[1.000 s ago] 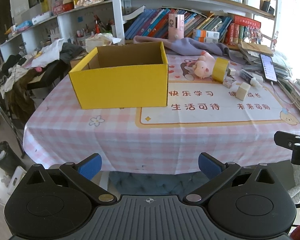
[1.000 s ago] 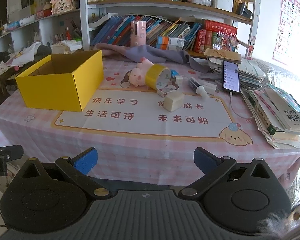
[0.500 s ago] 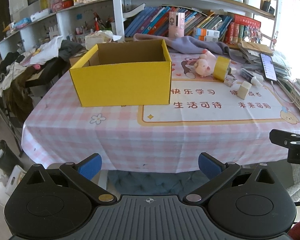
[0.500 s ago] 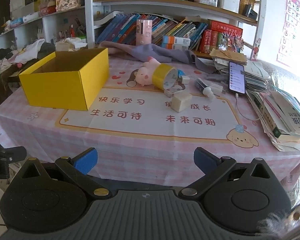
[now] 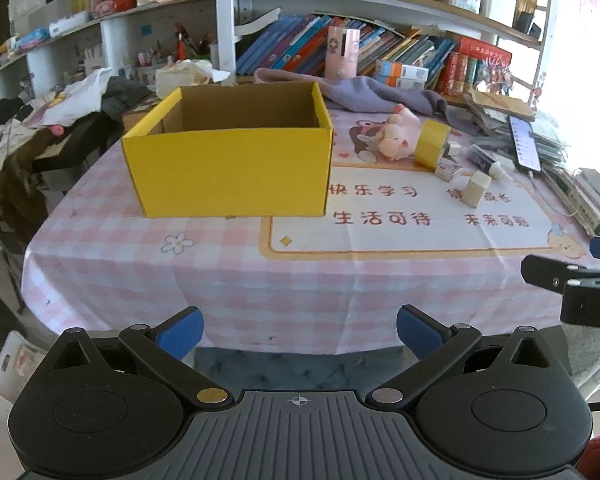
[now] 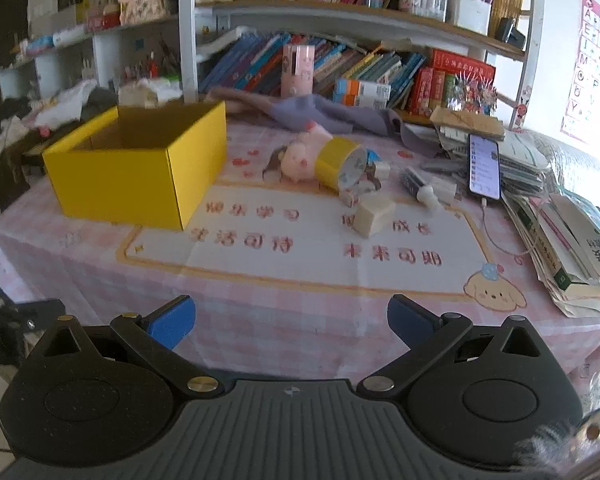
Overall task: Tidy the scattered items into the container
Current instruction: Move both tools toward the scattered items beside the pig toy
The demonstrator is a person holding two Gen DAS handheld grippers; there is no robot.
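An open yellow cardboard box [image 5: 228, 160] [image 6: 140, 168] stands on the left of the pink checked table. To its right lie a pink pig plush [image 5: 396, 140] [image 6: 298, 160], a yellow tape roll [image 5: 432, 144] [image 6: 342, 164], a cream block [image 5: 476, 192] [image 6: 374, 214], a small white-capped bottle [image 5: 490, 162] [image 6: 422, 188] and small bits beside the roll. My left gripper [image 5: 299, 330] is open at the table's near edge, in front of the box. My right gripper [image 6: 291, 320] is open, over the table's near edge, with nothing between its fingers.
A phone [image 6: 485, 166] on a cable and stacked books [image 6: 572, 248] fill the table's right side. A grey cloth [image 6: 320, 114] lies at the back below bookshelves [image 6: 340, 16]. Clothes pile on a chair [image 5: 40, 128] at the left. The right gripper's body [image 5: 572, 288] shows at the left view's right edge.
Both grippers have moved forward and upward toward the table, so the box and items look nearer. Both stay open with nothing held.
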